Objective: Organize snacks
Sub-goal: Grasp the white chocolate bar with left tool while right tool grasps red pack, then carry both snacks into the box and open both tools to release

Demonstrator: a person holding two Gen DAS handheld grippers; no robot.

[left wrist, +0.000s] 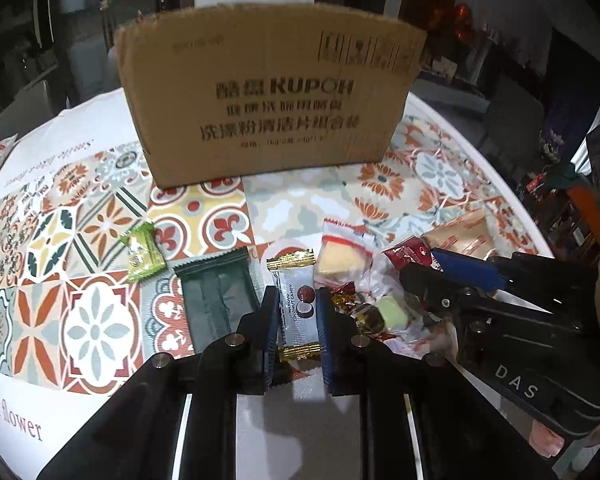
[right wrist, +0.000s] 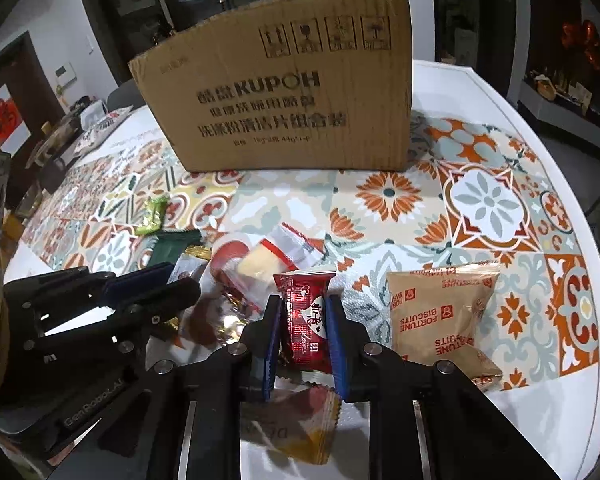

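Here a large brown cardboard box [left wrist: 268, 96] printed with dark lettering stands upright at the far side of the round table [right wrist: 512, 108], on its patterned tile-print cloth. Near it, to the right, lies a tan Fortune Biscuits packet [right wrist: 440, 312]. A dark green flat wrapper [left wrist: 216, 296] rests at the left, with a small lime-green candy [left wrist: 142, 254] farther left and a clear bag holding a pale yellow piece [left wrist: 342, 258] in the middle pile. The left gripper [left wrist: 298, 310] is clenched on a silver candy packet with gold ends [left wrist: 296, 296]. The right gripper [right wrist: 303, 330] is clenched on a red foil-wrapped candy [right wrist: 306, 320].
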